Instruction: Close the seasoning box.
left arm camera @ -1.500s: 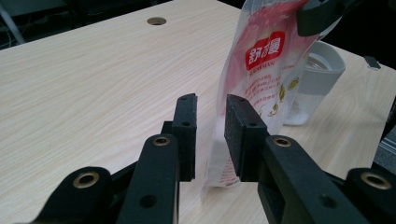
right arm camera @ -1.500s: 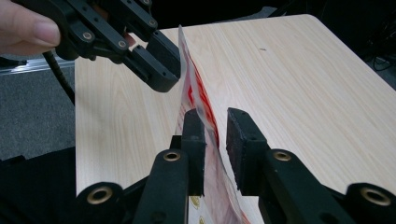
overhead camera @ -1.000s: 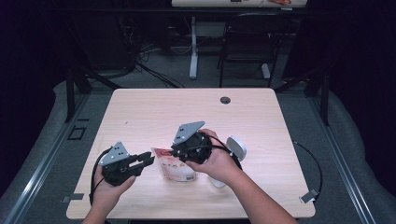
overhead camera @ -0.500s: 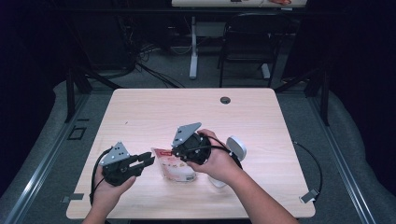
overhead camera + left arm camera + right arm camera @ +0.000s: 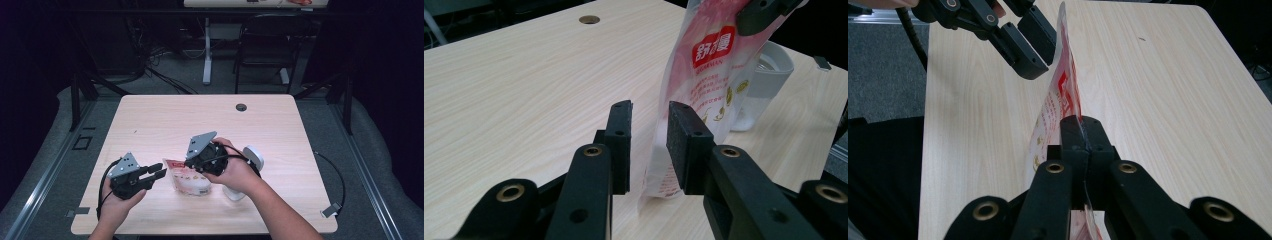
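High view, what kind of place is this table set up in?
Probably a lab or recording workspace, not a home. A light wooden desk with a cable hole stands on grey carpet inside a dark metal frame, with loose cables and a dark chair behind it.

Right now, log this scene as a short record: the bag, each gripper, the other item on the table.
bag: red and white plastic pouch, held upright on the wooden table
right gripper: right gripper shut on the pouch's top edge, its jaws having just closed
left gripper: left gripper open, its jaws just been opening; fingers stand either side of the pouch's near edge without pressing it
other item: white container just behind the pouch
table detail: round cable hole near the far edge
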The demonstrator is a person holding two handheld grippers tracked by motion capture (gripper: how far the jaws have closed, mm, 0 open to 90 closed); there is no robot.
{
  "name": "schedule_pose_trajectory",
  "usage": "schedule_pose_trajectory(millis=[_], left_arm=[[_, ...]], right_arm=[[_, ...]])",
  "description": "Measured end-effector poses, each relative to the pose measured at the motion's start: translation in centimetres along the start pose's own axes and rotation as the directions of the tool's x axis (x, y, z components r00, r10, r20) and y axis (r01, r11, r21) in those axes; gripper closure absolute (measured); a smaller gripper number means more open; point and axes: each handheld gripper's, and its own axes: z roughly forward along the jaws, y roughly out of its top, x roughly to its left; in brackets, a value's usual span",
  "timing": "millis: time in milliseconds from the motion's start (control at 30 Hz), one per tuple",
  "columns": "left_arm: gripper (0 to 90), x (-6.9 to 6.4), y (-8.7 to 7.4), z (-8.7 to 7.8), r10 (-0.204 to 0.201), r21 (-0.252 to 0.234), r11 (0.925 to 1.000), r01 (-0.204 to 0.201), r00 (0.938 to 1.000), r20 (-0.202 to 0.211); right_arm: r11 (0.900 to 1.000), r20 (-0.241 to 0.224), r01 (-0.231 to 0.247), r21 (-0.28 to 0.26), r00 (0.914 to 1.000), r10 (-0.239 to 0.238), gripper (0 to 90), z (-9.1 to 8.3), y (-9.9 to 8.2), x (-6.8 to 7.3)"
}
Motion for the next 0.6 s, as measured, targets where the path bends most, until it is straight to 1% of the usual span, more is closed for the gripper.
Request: schedule_pose_trajectory(millis=[33,167,200,300,367,500,600], left_arm=[[70.9,0.0,0.0,0.1,0.001,-0.001,1.0000,-0.001,1.0000,0.003],[67.4,-0.2,-0.3,0.4,0.017,0.004,0.9998,-0.017,0.9997,0.017],[66.5,-0.2,-0.4,0.6,0.021,0.007,0.9998,-0.021,0.9994,0.027],[61.9,-0.2,-0.7,1.0,0.016,0.009,0.9998,-0.016,0.9994,0.031],[60.3,-0.2,-1.0,1.4,0.016,0.024,0.9996,-0.017,0.9991,0.040],[60.1,-0.3,-1.5,2.1,0.026,0.050,0.9983,-0.029,0.9980,0.058],[63.5,-0.6,-1.9,2.6,0.041,0.066,0.9967,-0.047,0.9958,0.081]], right_arm=[[0.9999,0.000,0.011,0.007,0.9999,-0.011,90.0,-0.1,0.0,0.0],[0.9997,-0.001,0.024,0.004,0.9997,-0.024,90.0,-0.2,-0.1,0.0],[0.9998,0.002,0.021,0.003,0.9998,-0.021,90.0,-0.2,-0.2,0.0],[0.9998,-0.006,0.019,-0.002,0.9998,-0.019,90.0,-0.5,-0.5,-0.1],[0.9998,-0.004,0.018,-0.003,0.9998,-0.018,90.0,-0.6,-0.6,-0.1],[0.9998,-0.002,0.018,-0.003,0.9998,-0.018,90.0,-0.9,-0.8,-0.1],[0.9999,-0.001,0.016,-0.005,0.9999,-0.016,90.0,-1.0,-1.0,-0.1]])
